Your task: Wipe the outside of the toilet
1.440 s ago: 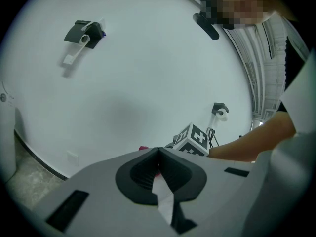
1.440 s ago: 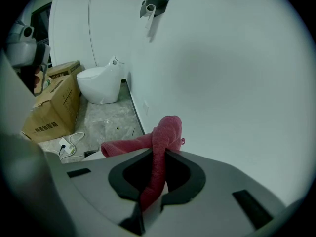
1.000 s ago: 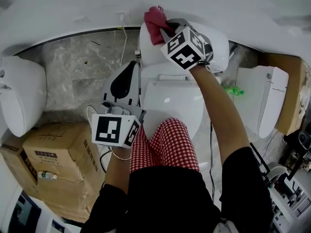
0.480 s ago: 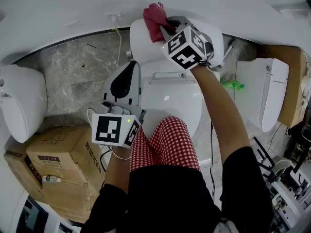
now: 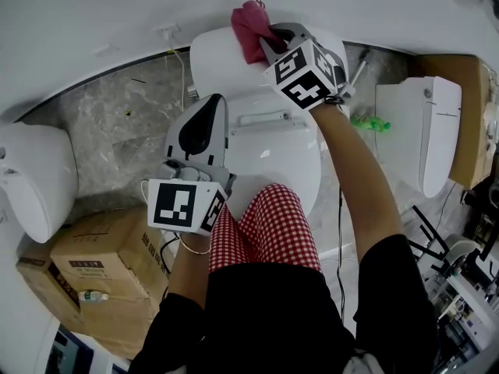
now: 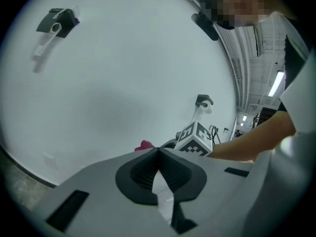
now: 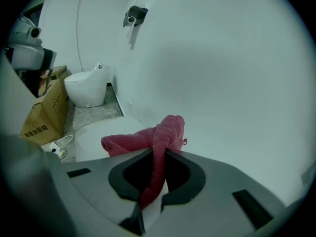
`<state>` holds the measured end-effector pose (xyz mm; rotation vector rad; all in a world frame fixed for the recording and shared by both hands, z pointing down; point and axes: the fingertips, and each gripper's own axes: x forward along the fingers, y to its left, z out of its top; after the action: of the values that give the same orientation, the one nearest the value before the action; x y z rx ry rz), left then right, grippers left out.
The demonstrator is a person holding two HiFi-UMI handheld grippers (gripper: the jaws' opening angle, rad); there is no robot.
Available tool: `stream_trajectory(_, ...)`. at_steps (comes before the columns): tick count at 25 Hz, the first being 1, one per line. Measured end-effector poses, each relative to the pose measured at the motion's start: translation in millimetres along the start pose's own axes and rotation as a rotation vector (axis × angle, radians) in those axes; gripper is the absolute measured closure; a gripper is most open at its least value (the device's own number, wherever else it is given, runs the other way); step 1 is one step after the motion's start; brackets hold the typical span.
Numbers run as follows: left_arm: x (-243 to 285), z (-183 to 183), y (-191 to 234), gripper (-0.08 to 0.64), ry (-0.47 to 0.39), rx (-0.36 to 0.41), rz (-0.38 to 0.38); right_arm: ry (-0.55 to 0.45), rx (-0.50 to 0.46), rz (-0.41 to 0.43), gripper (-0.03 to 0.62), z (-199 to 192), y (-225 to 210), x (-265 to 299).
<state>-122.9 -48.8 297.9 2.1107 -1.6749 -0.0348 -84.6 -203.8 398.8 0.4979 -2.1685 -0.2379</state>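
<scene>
Cloth at the toilet tank
Right tool (image 5: 267, 44) grips a pink cloth (image 5: 248, 28) on the toilet (image 5: 212, 61) tank; left tool (image 5: 210, 107) closed, empty, beside the lid.

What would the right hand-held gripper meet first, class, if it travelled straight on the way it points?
Probably the white wall behind the toilet tank. The pink cloth clamped in the right hand-held gripper leads, so it would likely touch first; depth is hard to judge.
</scene>
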Motion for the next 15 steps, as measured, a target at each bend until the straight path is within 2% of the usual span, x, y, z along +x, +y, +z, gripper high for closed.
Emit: stream_trajectory(15, 13.1, -5.1, -12.8, 0.551, 0.024, 0.007, -0.032, -0.006, 0.070, -0.034, 0.538, -21.2, -17.5, -12.8)
